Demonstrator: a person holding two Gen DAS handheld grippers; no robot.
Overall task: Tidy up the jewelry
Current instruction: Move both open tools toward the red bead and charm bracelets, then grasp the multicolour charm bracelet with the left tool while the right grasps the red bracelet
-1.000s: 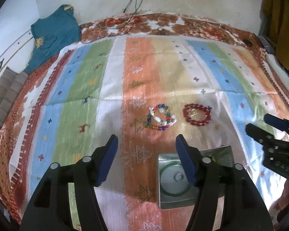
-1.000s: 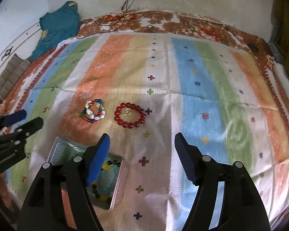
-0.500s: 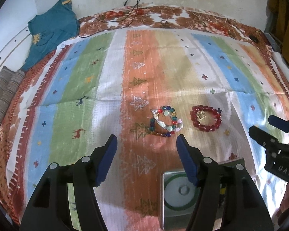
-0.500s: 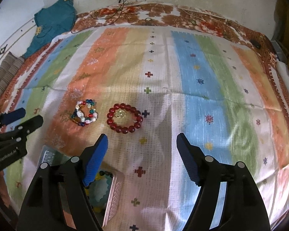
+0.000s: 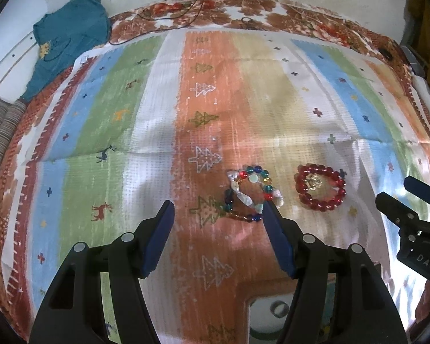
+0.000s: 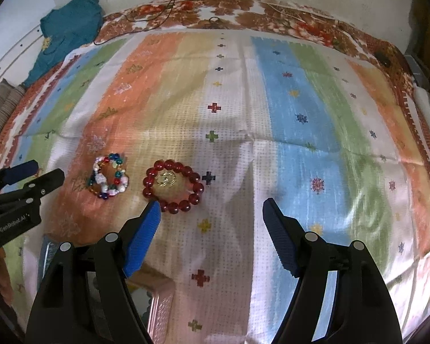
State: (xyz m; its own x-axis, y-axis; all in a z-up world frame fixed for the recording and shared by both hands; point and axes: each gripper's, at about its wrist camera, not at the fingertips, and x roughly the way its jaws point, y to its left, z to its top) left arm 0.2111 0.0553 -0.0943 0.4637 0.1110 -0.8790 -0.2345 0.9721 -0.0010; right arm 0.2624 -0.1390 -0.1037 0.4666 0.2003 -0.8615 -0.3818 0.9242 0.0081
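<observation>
Two bracelets lie side by side on a striped cloth (image 5: 157, 114). The multicoloured bead bracelet (image 5: 250, 193) (image 6: 109, 176) lies just beyond my left gripper's right fingertip. My left gripper (image 5: 216, 210) is open with nothing between its fingers. The red bead bracelet (image 5: 319, 187) (image 6: 173, 186), with a gold charm inside its ring, lies just beyond my right gripper's left fingertip. My right gripper (image 6: 210, 207) is open and holds nothing. A metal jewelry box (image 5: 258, 315) (image 6: 160, 301) sits at the near edge, mostly hidden behind the gripper bodies.
A teal garment (image 5: 68, 37) lies at the far left corner near a folded grey cloth (image 5: 0, 132). Black cables (image 5: 192, 0) trail over the brown floral border at the back. White wall lies beyond. Wide striped cloth (image 6: 329, 143) stretches right of the bracelets.
Both grippers moved forward and down toward the bracelets, which now sit lower and larger in view. The metal box slid to the bottom edge. Neither gripper took hold of anything.
</observation>
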